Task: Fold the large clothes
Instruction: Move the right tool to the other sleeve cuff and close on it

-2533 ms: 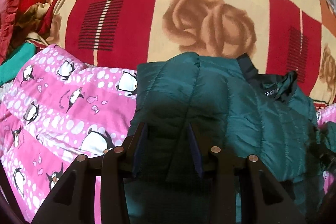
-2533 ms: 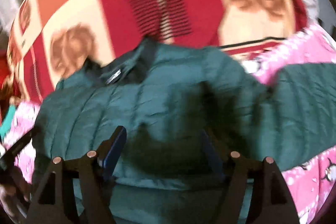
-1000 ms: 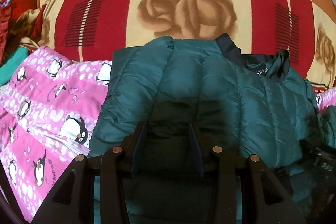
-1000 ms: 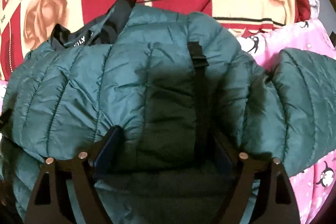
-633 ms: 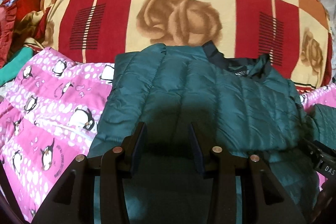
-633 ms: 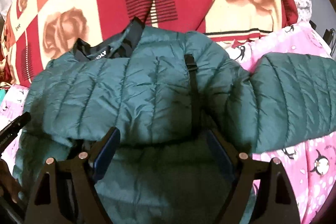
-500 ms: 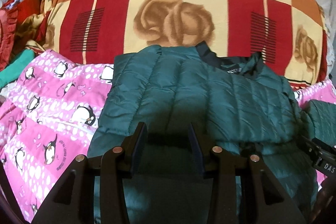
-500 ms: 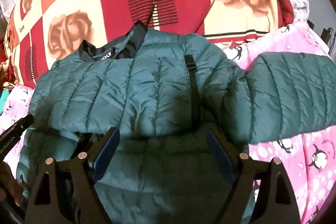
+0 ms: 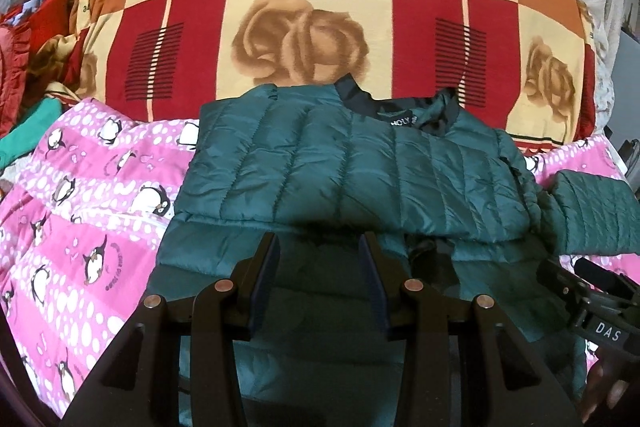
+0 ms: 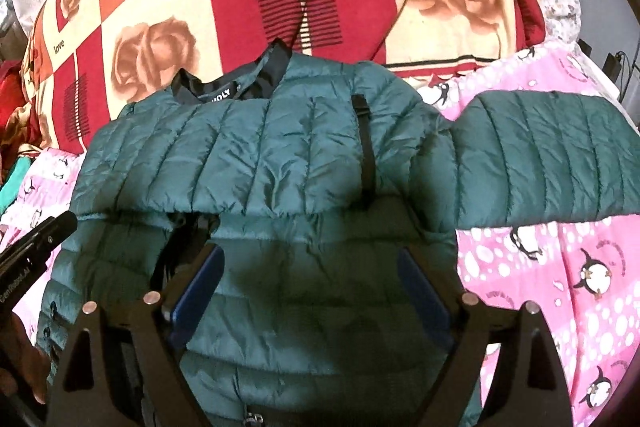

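Hovering unclenched, the left gripper (image 9: 320, 247) and right gripper (image 10: 308, 259) face one teal puffer jacket (image 10: 260, 163) (its outstretched sleeve (image 10: 544, 155) fully shown only rightward).

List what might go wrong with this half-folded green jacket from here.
The puffy green jacket looks springy, so its folded-over top layer may slide or pop open now that both tongs, left and right, are open. One sleeve lies spread on the pink penguin blanket; folding it in could drag the body askew.
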{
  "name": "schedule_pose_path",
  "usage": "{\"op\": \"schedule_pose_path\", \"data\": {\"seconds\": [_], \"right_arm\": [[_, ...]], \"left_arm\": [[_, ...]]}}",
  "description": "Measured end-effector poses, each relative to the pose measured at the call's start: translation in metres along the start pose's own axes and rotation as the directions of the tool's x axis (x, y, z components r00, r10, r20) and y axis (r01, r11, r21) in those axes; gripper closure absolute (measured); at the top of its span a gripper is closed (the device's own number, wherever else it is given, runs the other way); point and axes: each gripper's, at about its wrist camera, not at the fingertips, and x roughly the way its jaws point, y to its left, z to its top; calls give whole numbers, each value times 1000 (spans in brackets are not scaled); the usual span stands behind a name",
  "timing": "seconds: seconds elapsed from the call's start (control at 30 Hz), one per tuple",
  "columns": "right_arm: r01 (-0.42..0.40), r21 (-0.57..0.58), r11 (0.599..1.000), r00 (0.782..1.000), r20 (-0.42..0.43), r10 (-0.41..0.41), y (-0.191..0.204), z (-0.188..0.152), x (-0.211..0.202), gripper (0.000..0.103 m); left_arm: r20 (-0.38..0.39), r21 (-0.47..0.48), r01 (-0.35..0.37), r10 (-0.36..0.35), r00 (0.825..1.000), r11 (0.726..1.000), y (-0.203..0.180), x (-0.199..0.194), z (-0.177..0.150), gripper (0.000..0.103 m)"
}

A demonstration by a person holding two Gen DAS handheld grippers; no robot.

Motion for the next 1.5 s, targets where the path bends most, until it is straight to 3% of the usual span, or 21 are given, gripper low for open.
{"op": "schedule_pose_path", "data": {"seconds": [0.3, 0.57, 0.93, 1.23, 1.5], "right_arm": [[58, -40, 998, 994, 99, -54, -5, 2, -38, 12], [114, -10, 993, 987, 116, -112, -39, 3, -50, 12], [210, 63, 976, 969, 115, -217, -102, 7, -48, 12], [302, 161, 940, 941, 108, -321, -165, 18, -42, 12], [308, 319, 896, 933, 86, -351, -234, 25, -41, 12]], "left_arm": [[-12, 13, 61, -61, 998, 998, -26, -10, -4, 86], [-25, 14, 98, -98, 995, 995, -51, -9, -5, 86], [-36, 14, 99, -98, 995, 995, -63, -3, -3, 86], [-68, 9, 87, -86, 994, 996, -60, 10, -9, 86], [-78, -4, 77, -77, 994, 997, -52, 21, -7, 86]]}}
